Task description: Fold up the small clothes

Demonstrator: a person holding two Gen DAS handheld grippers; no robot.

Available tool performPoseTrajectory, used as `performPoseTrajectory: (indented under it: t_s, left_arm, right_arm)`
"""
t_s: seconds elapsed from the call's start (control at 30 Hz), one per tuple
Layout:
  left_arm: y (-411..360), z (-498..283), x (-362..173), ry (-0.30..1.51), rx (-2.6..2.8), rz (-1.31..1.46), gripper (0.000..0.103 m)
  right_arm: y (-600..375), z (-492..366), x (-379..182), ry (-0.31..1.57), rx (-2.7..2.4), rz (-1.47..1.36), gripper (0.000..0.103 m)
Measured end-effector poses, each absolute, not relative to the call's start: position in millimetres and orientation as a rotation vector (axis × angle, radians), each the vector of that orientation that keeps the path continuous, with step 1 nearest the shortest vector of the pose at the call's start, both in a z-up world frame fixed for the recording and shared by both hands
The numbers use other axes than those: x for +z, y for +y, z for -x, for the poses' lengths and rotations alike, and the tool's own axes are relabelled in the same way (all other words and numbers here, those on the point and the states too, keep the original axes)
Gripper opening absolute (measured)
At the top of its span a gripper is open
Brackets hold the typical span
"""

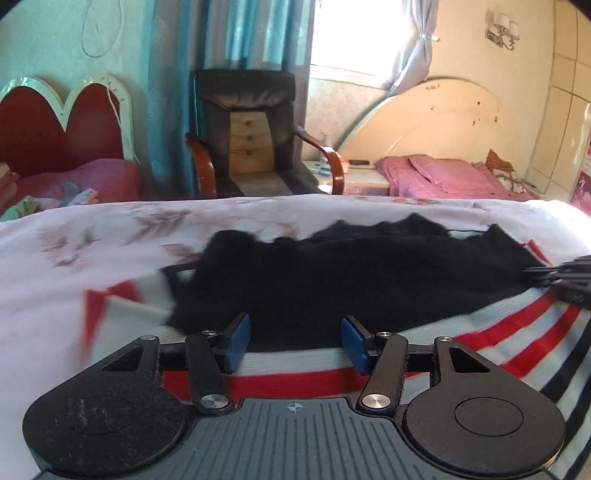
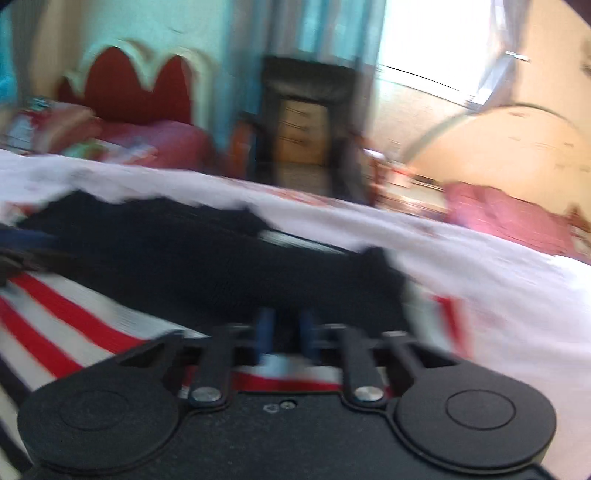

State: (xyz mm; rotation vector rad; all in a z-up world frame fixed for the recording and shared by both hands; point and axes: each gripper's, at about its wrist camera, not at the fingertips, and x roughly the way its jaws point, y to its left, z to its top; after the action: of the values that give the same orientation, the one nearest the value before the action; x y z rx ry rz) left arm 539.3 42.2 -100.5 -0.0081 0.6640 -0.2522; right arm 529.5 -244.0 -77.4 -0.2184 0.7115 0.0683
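- Left gripper [image 1: 295, 341] sits low over the striped hem of the sweater [image 1: 369, 280]; blue pads [image 1: 239, 341] stand apart with nothing pressed between them, so it is open.
- Sweater lies spread on the bedsheet [image 1: 74, 266]: black body across the middle, red, white and navy stripes along the near edge and on the sleeves.
- Black part has a ragged, bunched far edge; striped part runs under both tools.
- Right gripper [image 2: 284, 334] hovers at the same striped hem; in its own blurred view the blue pads [image 2: 265, 332] look close together with a sliver of striped cloth showing just behind them. Too smeared to see a pinch; jaws read as closed, hold on the cloth unclear.
- From the left wrist view the right gripper [image 1: 561, 280] pokes in at the right edge, at the seam of black and stripes.
- Bedsheet is white with faded pinkish flower prints, wrinkled near the sweater.
- Background: dark armchair [image 1: 251, 136] with wooden arms, teal curtain [image 1: 240, 33], red headboard [image 1: 55, 125] with white trim, cream headboard [image 1: 443, 114], pink bedding [image 1: 443, 173], bright window [image 1: 362, 33].
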Motion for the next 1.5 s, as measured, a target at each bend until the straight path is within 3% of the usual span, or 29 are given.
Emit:
performPoseTrajectory:
  t_s: [0.17, 0.2, 0.23, 0.33, 0.47, 0.53, 0.6, 0.77, 0.83, 1.03, 1.2, 1.5]
  left_arm:
    - [36.0, -525.0, -90.1, 0.652, -0.234, -0.020, 0.045]
    - [29.2, -518.5, -86.0, 0.636, -0.253, -0.005, 0.045]
    - [20.8, -512.0, -83.4, 0.616, -0.270, -0.004, 0.048]
    - [-8.2, -493.5, -83.2, 0.583, -0.302, -0.018, 0.065]
    - [-30.1, -481.3, -92.9, 0.625, -0.308, -0.010, 0.065]
    - [-31.9, -475.0, -95.5, 0.622, -0.294, -0.033, 0.065]
    - [-24.7, -468.1, -95.2, 0.618, -0.278, -0.035, 0.065]
    - [21.2, -450.9, -94.6, 0.624, -0.157, -0.057, 0.065]
    - [45.8, -443.1, -97.9, 0.629, -0.156, -0.016, 0.065]
    - [13.2, -421.2, -76.5, 0.599, -0.173, -0.045, 0.065]
    - [-19.8, -409.3, -90.9, 0.652, -0.192, -0.068, 0.065]
    - [37.6, -374.5, -96.3, 0.616, -0.080, -0.101, 0.066]
  right_arm:
    - [-285.3, -515.9, -73.5, 0.709, 0.046, 0.144, 0.002]
    - [-283.0, -511.5, -66.7, 0.697, 0.033, 0.110, 0.019]
    - [-278.0, -503.3, -58.8, 0.661, 0.054, 0.076, 0.024]
    - [-246.5, -483.3, -53.0, 0.630, 0.170, 0.055, 0.025]
    - [-204.7, -477.1, -68.1, 0.693, 0.260, 0.077, 0.026]
    - [-192.9, -472.1, -73.6, 0.708, 0.272, 0.088, 0.036]
    - [-184.7, -465.6, -75.5, 0.698, 0.263, 0.132, 0.039]
    - [-210.8, -459.9, -73.2, 0.696, 0.198, 0.188, 0.037]
    - [-235.3, -455.3, -75.2, 0.713, 0.125, 0.159, 0.041]
    - [-230.5, -429.7, -58.1, 0.663, 0.189, 0.076, 0.033]
    - [-195.7, -410.4, -74.1, 0.728, 0.228, 0.121, 0.036]
    - [-240.0, -359.4, -71.3, 0.672, 0.114, 0.241, 0.036]
